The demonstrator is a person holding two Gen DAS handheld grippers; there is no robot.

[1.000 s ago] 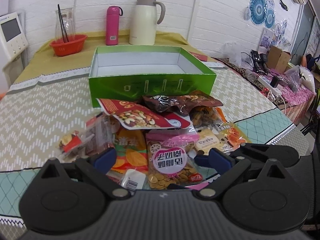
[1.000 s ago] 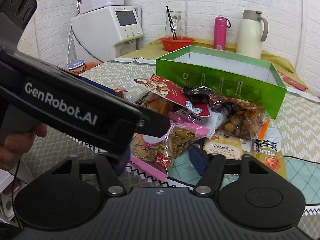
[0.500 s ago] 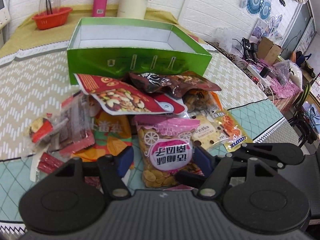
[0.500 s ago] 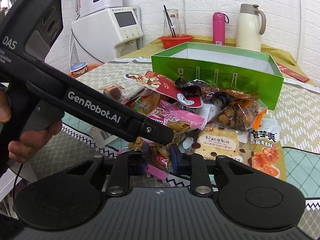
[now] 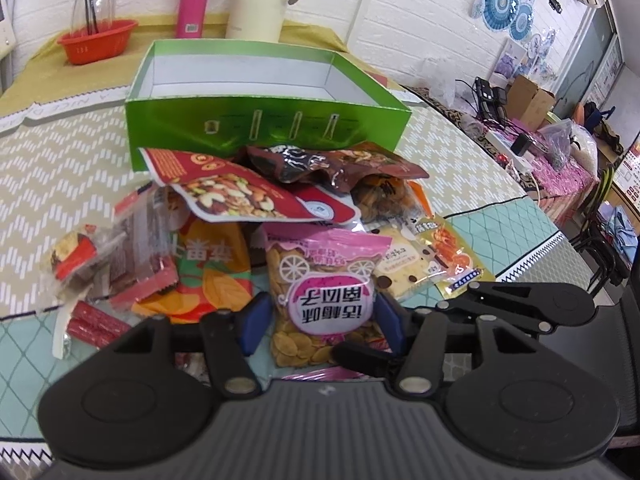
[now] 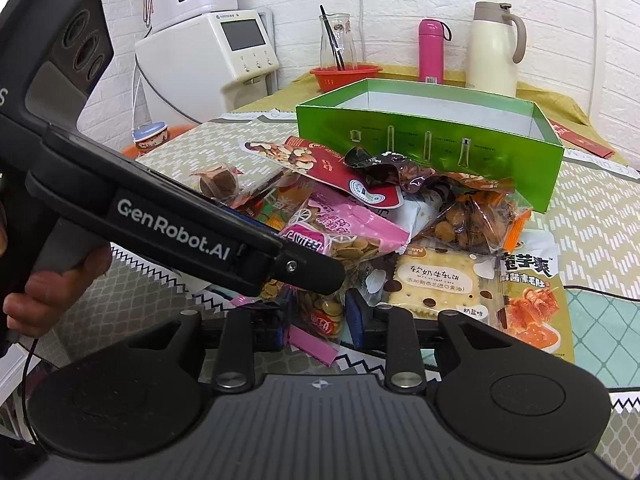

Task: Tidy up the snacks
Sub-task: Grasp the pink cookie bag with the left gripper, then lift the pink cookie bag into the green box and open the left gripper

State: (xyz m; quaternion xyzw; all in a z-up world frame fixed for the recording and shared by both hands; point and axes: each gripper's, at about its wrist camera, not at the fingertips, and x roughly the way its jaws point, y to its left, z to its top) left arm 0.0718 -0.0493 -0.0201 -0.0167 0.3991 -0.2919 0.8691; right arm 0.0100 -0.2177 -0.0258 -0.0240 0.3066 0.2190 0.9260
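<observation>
The pink-topped clear seed packet point(image 5: 322, 292), full of flat tan seeds, lies at the near edge of a snack pile, in front of one open green box point(image 5: 264, 120). The left gripper point(image 5: 322, 320), just closing, pinches its sides. The right gripper point(image 6: 318, 314), just reopening slightly, straddles its lower end; contact unclear.

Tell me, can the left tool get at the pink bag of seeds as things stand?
Probably yes. The left tool, whose jaws have just been closing, already straddles the pink seed bag, which lies atop the pile. But the right tool brackets the bag's lower end too, so they crowd each other.
</observation>
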